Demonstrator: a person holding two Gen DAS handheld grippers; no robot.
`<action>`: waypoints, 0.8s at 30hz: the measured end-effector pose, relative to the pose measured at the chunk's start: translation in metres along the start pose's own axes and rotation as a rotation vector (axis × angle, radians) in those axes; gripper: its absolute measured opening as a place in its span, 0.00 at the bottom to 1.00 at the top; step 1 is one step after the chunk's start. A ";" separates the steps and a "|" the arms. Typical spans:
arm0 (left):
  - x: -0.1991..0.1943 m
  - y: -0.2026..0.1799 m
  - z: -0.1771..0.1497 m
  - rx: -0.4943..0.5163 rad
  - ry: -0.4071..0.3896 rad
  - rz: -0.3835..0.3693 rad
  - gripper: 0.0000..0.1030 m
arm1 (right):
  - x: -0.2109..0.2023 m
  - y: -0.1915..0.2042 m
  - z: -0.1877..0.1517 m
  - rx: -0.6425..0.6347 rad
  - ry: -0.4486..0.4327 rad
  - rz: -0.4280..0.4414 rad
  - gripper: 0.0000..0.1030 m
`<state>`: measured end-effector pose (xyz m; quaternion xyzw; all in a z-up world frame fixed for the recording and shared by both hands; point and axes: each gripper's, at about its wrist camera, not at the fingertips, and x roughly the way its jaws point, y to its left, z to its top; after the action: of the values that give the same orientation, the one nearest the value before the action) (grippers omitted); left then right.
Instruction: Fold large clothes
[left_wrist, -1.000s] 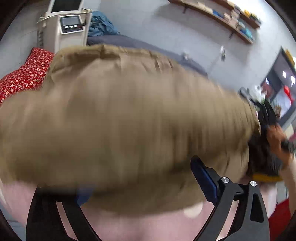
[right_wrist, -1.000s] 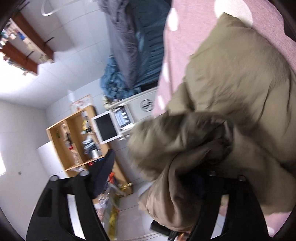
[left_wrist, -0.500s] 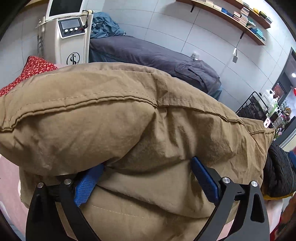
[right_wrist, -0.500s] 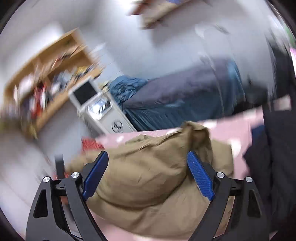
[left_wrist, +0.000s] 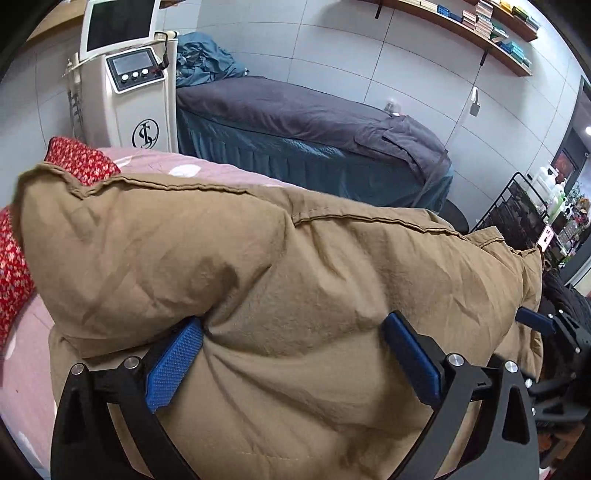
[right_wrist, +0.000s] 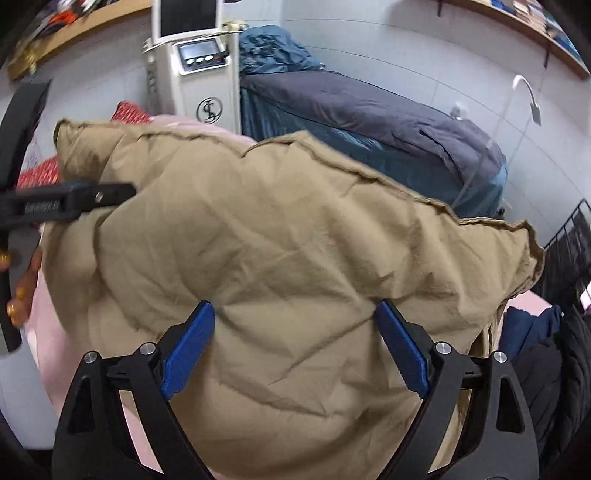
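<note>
Left wrist view: your left tool (left_wrist: 291, 354) is standing wide, both blue ribbed pads (left_wrist: 173, 365) pressing against the puffy tan padded coat (left_wrist: 280, 280) without pinching any of it. The coat is lying bulked up on the pink bed cover with white dots (left_wrist: 22, 380), filling most of the frame. A red floral pillow (left_wrist: 79, 160) is peeking out behind the coat's far left corner. Behind it a white machine with a screen and three knobs (left_wrist: 135, 99) is standing beside a massage bed under a dark grey sheet (left_wrist: 295, 114). Your right tool (left_wrist: 535, 321) is showing at the right edge, against the coat's right end.

Right wrist view: your right tool (right_wrist: 295, 343) is also gaping wide, pads touching the coat (right_wrist: 288, 236) on either side of a bulge, gripping nothing. Your left tool (right_wrist: 66, 199) is reaching in from the left onto the coat's left end. A dark garment pile (right_wrist: 554, 354) is lying just beside the coat's right edge.
</note>
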<state>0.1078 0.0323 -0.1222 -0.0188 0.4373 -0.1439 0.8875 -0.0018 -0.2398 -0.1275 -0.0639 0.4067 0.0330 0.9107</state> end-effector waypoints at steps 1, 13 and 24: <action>0.002 -0.001 0.002 0.007 0.002 0.009 0.94 | 0.002 -0.005 0.002 0.019 0.009 0.004 0.85; 0.035 0.000 0.010 0.041 0.104 0.066 0.95 | 0.035 0.007 0.011 0.064 0.066 -0.035 0.94; 0.071 0.005 0.030 0.015 0.231 0.074 0.95 | 0.076 -0.009 0.025 0.140 0.173 -0.026 0.95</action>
<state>0.1733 0.0155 -0.1596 0.0206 0.5359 -0.1153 0.8361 0.0687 -0.2445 -0.1669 -0.0082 0.4841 -0.0131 0.8749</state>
